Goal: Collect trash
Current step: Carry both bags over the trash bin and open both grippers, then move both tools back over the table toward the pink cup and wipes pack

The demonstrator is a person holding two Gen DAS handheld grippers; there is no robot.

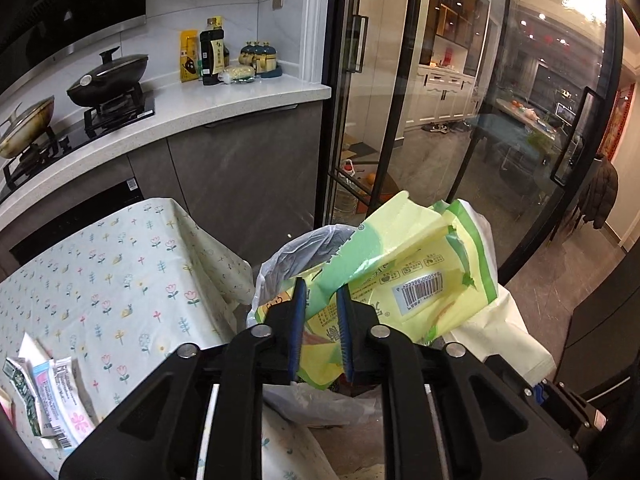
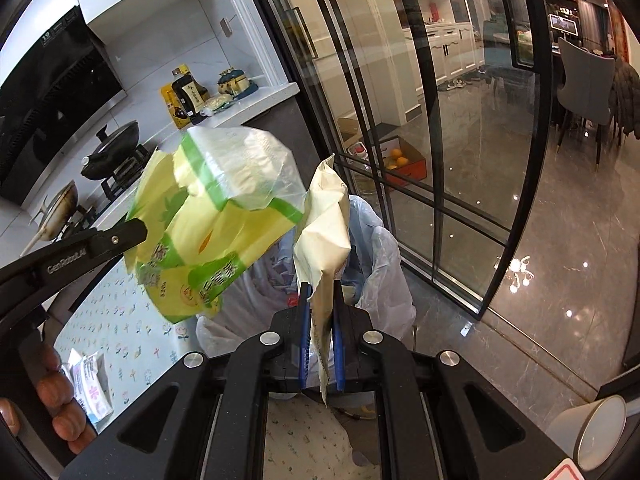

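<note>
Your left gripper stood slightly parted around the yellow-green wrapper, above the lined bin. Right gripper pinched shut on the cream wrapper. Both looked light, crinkly, slippery; a flat edge suited gripping.

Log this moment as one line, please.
left gripper: around green-yellow bag | right gripper: shut on cream wrapper | both above lined bin | packets remain on table
</note>
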